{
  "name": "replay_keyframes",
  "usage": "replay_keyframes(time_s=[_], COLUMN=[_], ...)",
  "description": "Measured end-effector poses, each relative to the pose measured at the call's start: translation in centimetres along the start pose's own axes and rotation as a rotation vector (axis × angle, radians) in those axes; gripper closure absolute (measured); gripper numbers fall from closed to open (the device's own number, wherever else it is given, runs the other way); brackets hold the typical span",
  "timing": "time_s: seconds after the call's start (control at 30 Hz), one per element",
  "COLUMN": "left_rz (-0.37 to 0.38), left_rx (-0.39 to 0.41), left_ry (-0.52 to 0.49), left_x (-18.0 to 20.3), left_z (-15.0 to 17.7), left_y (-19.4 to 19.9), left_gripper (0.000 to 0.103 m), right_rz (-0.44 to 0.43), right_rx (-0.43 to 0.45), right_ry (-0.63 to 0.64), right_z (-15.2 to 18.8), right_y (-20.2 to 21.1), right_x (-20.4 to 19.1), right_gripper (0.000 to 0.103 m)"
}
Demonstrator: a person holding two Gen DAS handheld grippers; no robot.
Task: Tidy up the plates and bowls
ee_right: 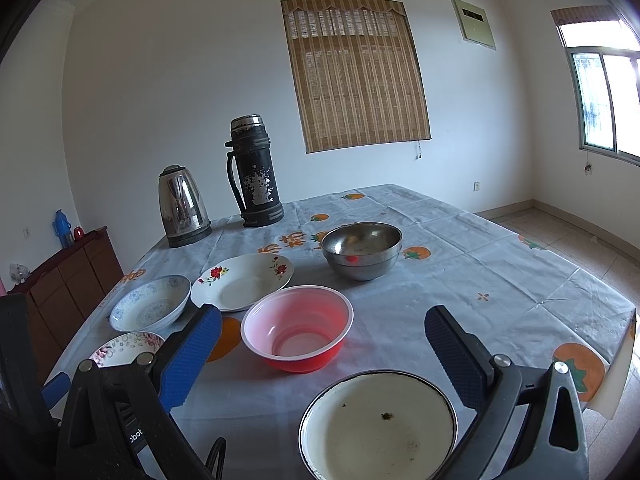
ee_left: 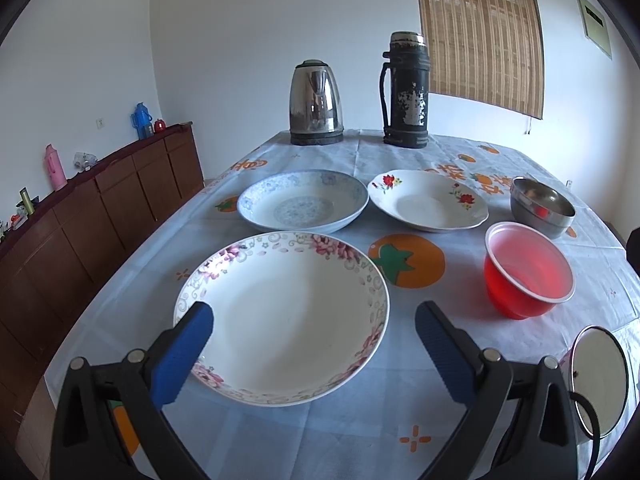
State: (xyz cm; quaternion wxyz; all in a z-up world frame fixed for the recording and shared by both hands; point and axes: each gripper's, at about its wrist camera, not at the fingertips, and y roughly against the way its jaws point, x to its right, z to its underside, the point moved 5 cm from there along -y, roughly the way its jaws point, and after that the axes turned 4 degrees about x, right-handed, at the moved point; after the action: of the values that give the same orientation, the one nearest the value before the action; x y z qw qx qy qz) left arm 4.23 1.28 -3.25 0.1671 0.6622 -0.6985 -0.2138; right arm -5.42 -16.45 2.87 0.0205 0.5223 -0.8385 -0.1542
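My left gripper [ee_left: 314, 320] is open and empty, its blue fingers either side of a pink-flowered plate [ee_left: 282, 316], just above it. Beyond lie a blue-patterned plate [ee_left: 302, 200] and a red-flowered plate [ee_left: 428, 200]. A red plastic bowl [ee_left: 528, 274] and a steel bowl [ee_left: 542, 206] sit to the right. My right gripper [ee_right: 324, 326] is open and empty above a white enamel bowl [ee_right: 378, 426], with the red bowl [ee_right: 298, 326] just ahead. The steel bowl [ee_right: 362, 250], red-flowered plate [ee_right: 242, 282], blue-patterned plate [ee_right: 150, 308] and pink-flowered plate [ee_right: 126, 346] lie beyond.
A steel kettle [ee_left: 316, 104] and a black thermos [ee_left: 406, 90] stand at the table's far edge. The table has a pale blue cloth [ee_left: 360, 420] with orange fruit prints. A brown sideboard [ee_left: 80, 216] runs along the left wall. The table's right edge [ee_right: 616, 360] drops to tiled floor.
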Motion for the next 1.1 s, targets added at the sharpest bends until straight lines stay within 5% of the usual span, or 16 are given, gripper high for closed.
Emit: replay_keyframes(time_s=[0.63,1.1], left_rz=[0.001,-0.050], left_rx=[-0.011,-0.019], left_ry=[0.001,0.009], left_x=[-0.6,-6.6], left_z=[0.5,0.2], left_y=[-0.4,-0.7], left_gripper=[0.000,0.001], right_rz=[-0.018,-0.209], right_rx=[0.000,-0.086], right_ry=[0.024,0.103], right_z=[0.4,2.3], right_y=[-0.3,-1.8], right_x=[-1.0,-5.4], right_gripper=[0.001,0.001])
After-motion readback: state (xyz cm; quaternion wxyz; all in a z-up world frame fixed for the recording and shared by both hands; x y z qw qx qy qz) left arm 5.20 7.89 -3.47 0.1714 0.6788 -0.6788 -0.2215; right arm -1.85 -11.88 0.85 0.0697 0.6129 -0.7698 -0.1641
